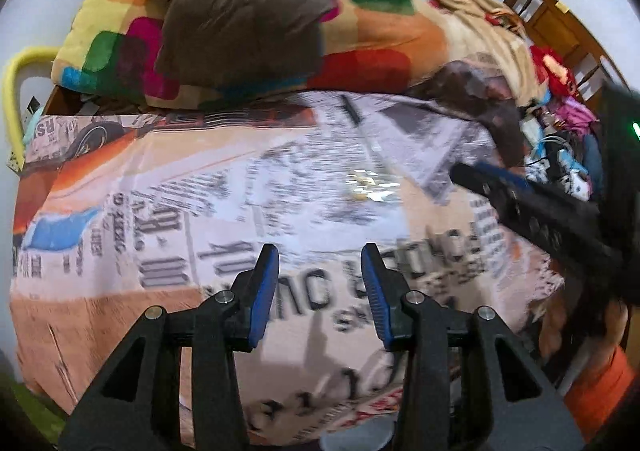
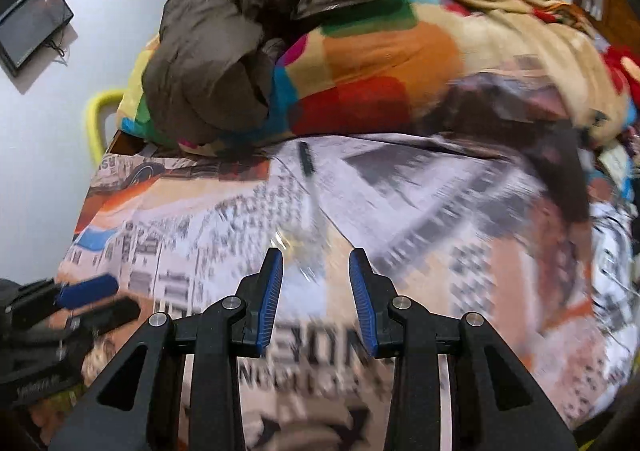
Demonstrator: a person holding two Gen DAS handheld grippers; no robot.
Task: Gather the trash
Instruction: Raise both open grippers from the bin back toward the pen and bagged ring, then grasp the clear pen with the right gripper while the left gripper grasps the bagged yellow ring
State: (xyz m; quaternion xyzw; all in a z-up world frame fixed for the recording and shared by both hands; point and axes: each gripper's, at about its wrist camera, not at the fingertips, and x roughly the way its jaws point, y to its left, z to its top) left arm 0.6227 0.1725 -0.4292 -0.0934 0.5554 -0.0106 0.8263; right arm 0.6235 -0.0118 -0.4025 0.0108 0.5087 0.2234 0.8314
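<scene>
A crumpled clear shiny wrapper (image 1: 370, 187) (image 2: 304, 245) lies on the newspaper-print bedsheet (image 1: 200, 211) (image 2: 440, 211). A thin dark stick-like thing (image 1: 349, 109) (image 2: 306, 159) lies beyond it, near the blankets. My left gripper (image 1: 320, 251) hangs over the sheet, short of the wrapper, open with nothing between its fingers; it also shows at the left edge of the right wrist view (image 2: 116, 297). My right gripper (image 2: 316, 256) is open, its tips just short of the wrapper, and it reaches in from the right in the left wrist view (image 1: 468, 173). Both views are motion-blurred.
A heap of brown quilt (image 1: 240, 3) (image 2: 208, 51) and multicoloured blanket (image 1: 380, 35) (image 2: 380, 51) fills the far half of the bed. Clothes and clutter (image 1: 568, 155) lie at the right. A yellow chair back (image 1: 16, 83) (image 2: 96, 119) stands by the white wall at left.
</scene>
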